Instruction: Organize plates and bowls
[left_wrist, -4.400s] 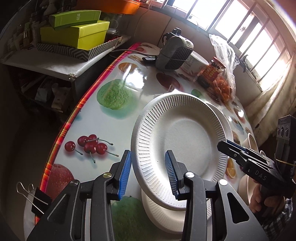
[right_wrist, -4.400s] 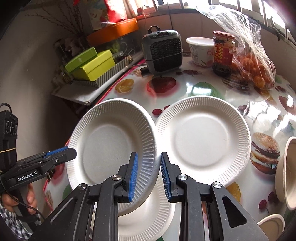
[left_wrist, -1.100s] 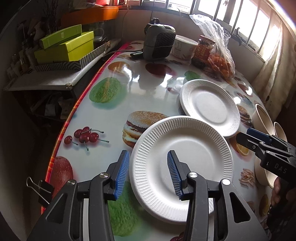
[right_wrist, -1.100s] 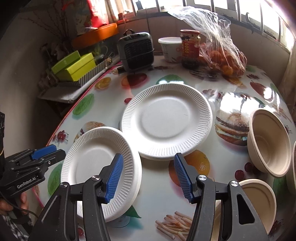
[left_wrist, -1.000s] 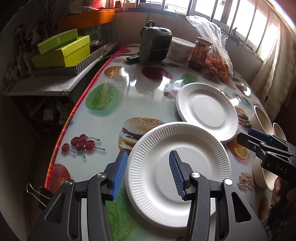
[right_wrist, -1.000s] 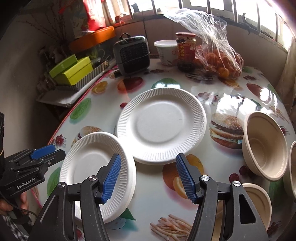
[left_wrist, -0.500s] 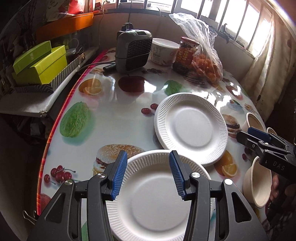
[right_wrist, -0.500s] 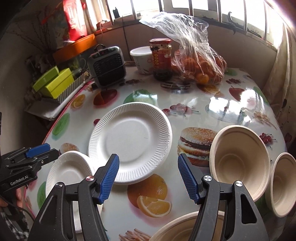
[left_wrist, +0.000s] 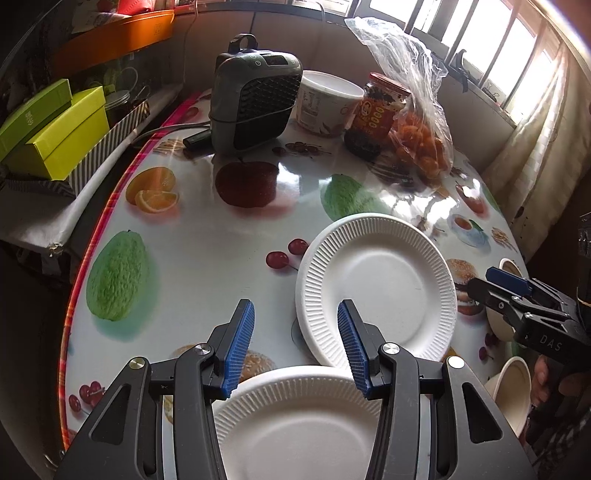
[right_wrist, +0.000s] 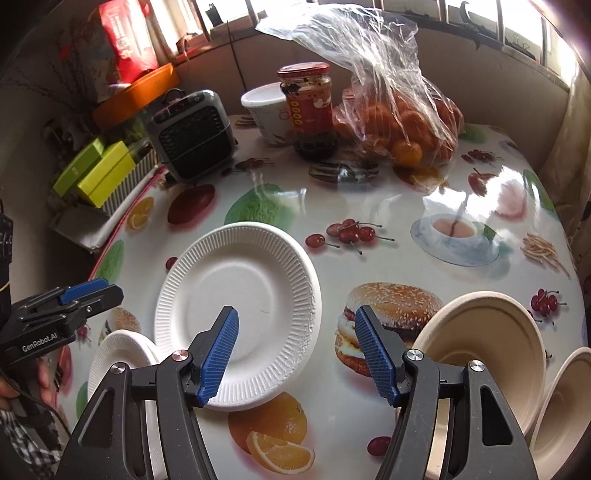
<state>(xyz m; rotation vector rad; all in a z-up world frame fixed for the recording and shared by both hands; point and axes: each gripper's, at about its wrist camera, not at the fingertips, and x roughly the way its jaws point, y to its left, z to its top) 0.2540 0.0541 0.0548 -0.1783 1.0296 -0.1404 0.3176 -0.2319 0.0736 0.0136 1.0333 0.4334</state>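
A white paper plate (left_wrist: 376, 291) (right_wrist: 236, 291) lies alone on the fruit-print tablecloth. A second white plate (left_wrist: 295, 424) (right_wrist: 118, 358), on top of a small stack, lies near the table's left edge under my left gripper's arms. My left gripper (left_wrist: 295, 347) is open with nothing between its blue pads, just left of the lone plate's near rim. My right gripper (right_wrist: 297, 354) is open and empty above that plate's near right rim. Beige paper bowls (right_wrist: 480, 343) (right_wrist: 565, 398) (left_wrist: 513, 391) stand at the right.
At the back stand a grey-green heater (left_wrist: 255, 107), a white tub (left_wrist: 325, 103), a red-lidded jar (right_wrist: 310, 110) and a plastic bag of oranges (right_wrist: 402, 125). Green boxes (left_wrist: 51, 129) sit on a side shelf past the table's left edge (left_wrist: 74, 295).
The plate both grippers held over the stack now lies on it, released. Both grippers have moved forward toward the lone plate, and the right one's jaws stand wider.
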